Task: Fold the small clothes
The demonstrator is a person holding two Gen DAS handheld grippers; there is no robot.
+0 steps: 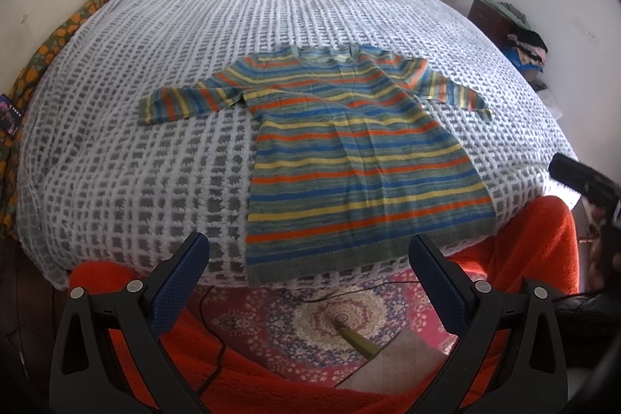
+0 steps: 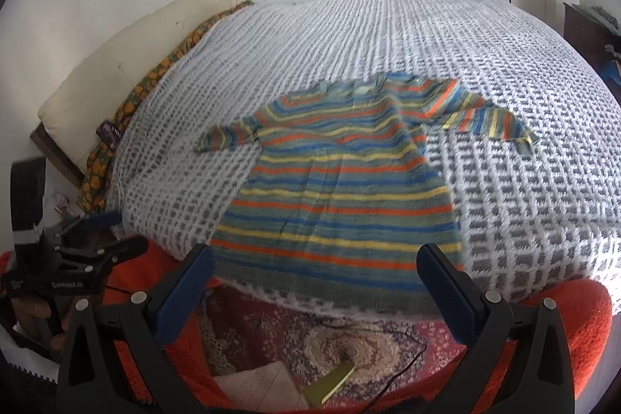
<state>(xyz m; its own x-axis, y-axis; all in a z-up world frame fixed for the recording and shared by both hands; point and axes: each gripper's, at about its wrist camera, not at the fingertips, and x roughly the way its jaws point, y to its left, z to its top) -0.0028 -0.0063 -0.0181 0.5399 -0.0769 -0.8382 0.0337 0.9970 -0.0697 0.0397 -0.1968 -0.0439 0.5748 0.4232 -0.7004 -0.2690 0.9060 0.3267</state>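
The striped sweater (image 1: 349, 158) is lying flat on the bed (image 1: 155, 111), sleeves spread and hem at the near edge, probably for easy reach. The left gripper (image 1: 308, 272) and right gripper (image 2: 315, 280) are hovering wide open, holding nothing.

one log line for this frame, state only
stage: pre-grasp | striped sweater: flat on bed, sleeves spread, unfolded | left tongs: open, clear of hem | right tongs: open, clear of hem
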